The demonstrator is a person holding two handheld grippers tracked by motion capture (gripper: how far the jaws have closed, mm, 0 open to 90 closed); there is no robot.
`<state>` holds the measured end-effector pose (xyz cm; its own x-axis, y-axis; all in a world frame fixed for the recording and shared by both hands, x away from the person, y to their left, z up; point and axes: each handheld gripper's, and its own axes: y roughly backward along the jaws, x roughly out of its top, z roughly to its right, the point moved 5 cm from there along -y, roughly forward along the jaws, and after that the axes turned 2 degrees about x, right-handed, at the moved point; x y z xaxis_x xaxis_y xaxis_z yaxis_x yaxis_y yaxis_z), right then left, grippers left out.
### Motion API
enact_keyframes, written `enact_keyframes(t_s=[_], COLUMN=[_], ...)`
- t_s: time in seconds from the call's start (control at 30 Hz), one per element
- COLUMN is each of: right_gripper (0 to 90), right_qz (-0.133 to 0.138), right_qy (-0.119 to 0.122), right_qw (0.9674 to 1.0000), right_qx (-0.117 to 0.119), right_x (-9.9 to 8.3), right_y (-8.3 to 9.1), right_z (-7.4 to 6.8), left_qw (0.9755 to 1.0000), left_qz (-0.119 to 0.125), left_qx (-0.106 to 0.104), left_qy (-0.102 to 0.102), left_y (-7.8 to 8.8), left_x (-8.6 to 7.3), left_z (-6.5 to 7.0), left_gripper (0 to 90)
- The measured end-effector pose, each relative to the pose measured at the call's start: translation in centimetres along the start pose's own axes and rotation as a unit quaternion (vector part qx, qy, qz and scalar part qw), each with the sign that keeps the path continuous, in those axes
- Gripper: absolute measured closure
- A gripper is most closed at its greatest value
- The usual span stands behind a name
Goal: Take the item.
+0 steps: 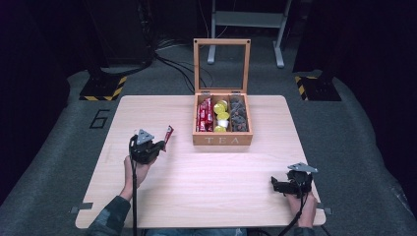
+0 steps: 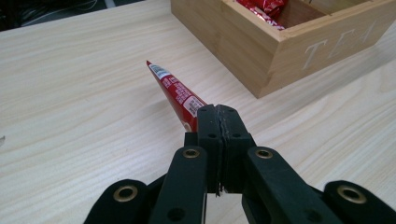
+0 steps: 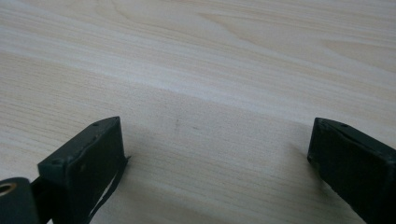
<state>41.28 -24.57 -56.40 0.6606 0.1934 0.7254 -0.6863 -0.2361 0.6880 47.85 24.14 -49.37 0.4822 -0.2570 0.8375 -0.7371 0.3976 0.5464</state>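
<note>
Left gripper (image 2: 218, 122): jaws pressed together on one end of a red sachet (image 2: 175, 91), no gap showing between the pads. Seen from the high view, left gripper (image 1: 158, 146) held over the left half of the table (image 1: 206, 187), roughly midway between near and far edges, sachet (image 1: 168, 135) poking out forward and to the right toward the tea box (image 1: 222, 139). Sachet off the table surface, clear of the box.

Right gripper (image 3: 215, 154): jaws spread wide, bare wood between them, nothing gripped. In the high view, right gripper (image 1: 276, 186) low over the table near the near right corner, jaws pointing left.

Sachet: long, narrow, red, with white label patches and small print (too fine to read), tapering to a thin end away from the jaws.

Tea box: light wood, "TEA" on the front wall, at the middle of the far edge, glass-paned lid (image 1: 222, 65) standing upright. Three compartments: more red sachets (image 1: 204, 115) in the left one, yellow round capsules (image 1: 221, 116) in the middle, dark pieces (image 1: 238, 116) in the right.

Left hand (image 1: 139, 167) wrapped under its gripper, forearm in a patterned sleeve (image 1: 109, 219) rising from the near edge. Right hand (image 1: 304, 209) at the near right corner, behind its gripper.
</note>
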Motion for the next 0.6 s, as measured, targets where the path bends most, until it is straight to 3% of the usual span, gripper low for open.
enact_keyframes(t_s=[0.23, 0.53, 0.6], right_gripper=[3.0, 3.0, 3.1], right_qz=[0.0, 0.0, 0.0], right_qy=[0.0, 0.0, 0.0], right_qw=[1.0, 1.0, 1.0], right_qx=[0.0, 0.0, 0.0], right_x=[0.0, 0.0, 0.0], right_y=[0.0, 0.0, 0.0], right_z=[0.0, 0.0, 0.0], left_qw=[0.9998, 0.9998, 0.9996], left_qz=[-0.015, -0.021, -0.024], left_qx=[-0.001, 0.002, 0.0], left_qy=[0.011, 0.006, 0.013], left_y=[-0.3, -0.3, -0.4], left_x=[-1.4, -2.4, -2.7], left_z=[-0.3, -0.2, -0.3], left_gripper=[88.6, 88.5, 88.4])
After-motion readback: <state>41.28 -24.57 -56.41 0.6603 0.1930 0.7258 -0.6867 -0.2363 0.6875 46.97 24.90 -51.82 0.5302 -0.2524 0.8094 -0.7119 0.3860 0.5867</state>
